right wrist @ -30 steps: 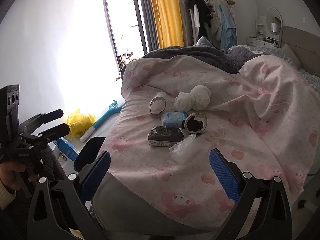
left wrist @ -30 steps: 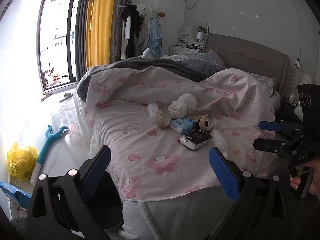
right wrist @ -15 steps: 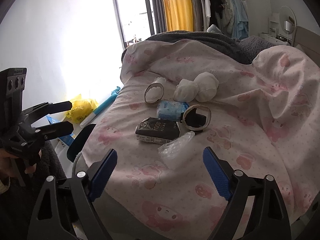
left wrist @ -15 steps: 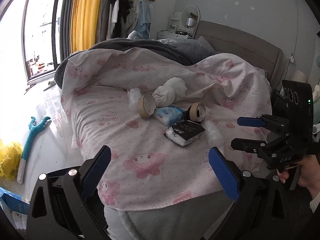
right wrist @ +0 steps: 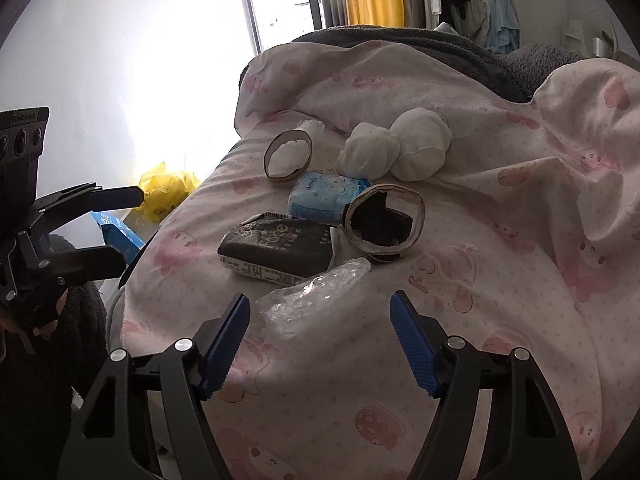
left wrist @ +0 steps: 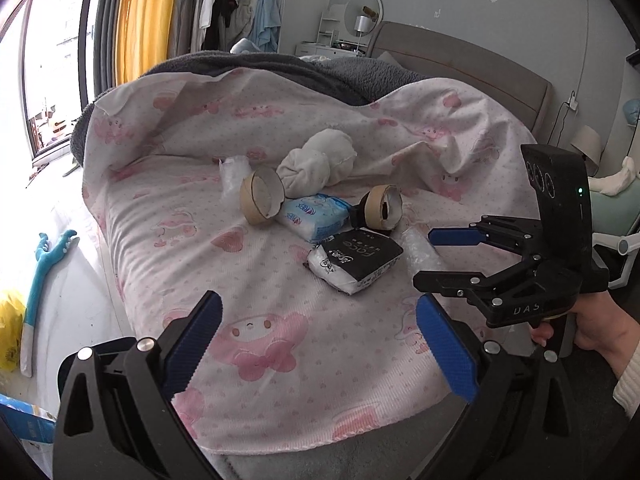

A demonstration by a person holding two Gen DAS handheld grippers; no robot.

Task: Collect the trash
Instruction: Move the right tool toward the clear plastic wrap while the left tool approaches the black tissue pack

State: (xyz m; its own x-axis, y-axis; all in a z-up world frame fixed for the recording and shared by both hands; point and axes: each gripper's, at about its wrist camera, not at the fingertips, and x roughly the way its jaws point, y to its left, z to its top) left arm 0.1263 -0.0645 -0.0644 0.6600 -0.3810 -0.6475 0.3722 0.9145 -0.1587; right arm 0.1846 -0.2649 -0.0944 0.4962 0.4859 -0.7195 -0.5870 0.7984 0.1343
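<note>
- Two views, left wrist first: I see my left gripper (left wrist: 316, 344) with its jaws spread wide and nothing between them, held over the near end of the bed (left wrist: 280, 412). The trash sits in a cluster further up the pink cover: a black packet (left wrist: 356, 260), a blue tissue pack (left wrist: 316, 216), two cardboard rings (left wrist: 262, 196) and a clear plastic wrapper (left wrist: 420, 250). The right gripper (left wrist: 434, 258) comes in from the right, just beside that wrapper.
- From the right wrist: my right gripper (right wrist: 320, 344) has been narrowing its jaws, yet they are parted and touch nothing. The plastic wrapper (right wrist: 316, 300) lies just ahead of them, its near end about level with the tips and its far end touching the black packet (right wrist: 280, 250).
- I judge the wrapper to be the first pick. I would go down until the tips bracket its bunched middle, then squeeze there, since thin film slips and the soft cover could get pinched too.
- My left stays clear for the packet next.
</note>
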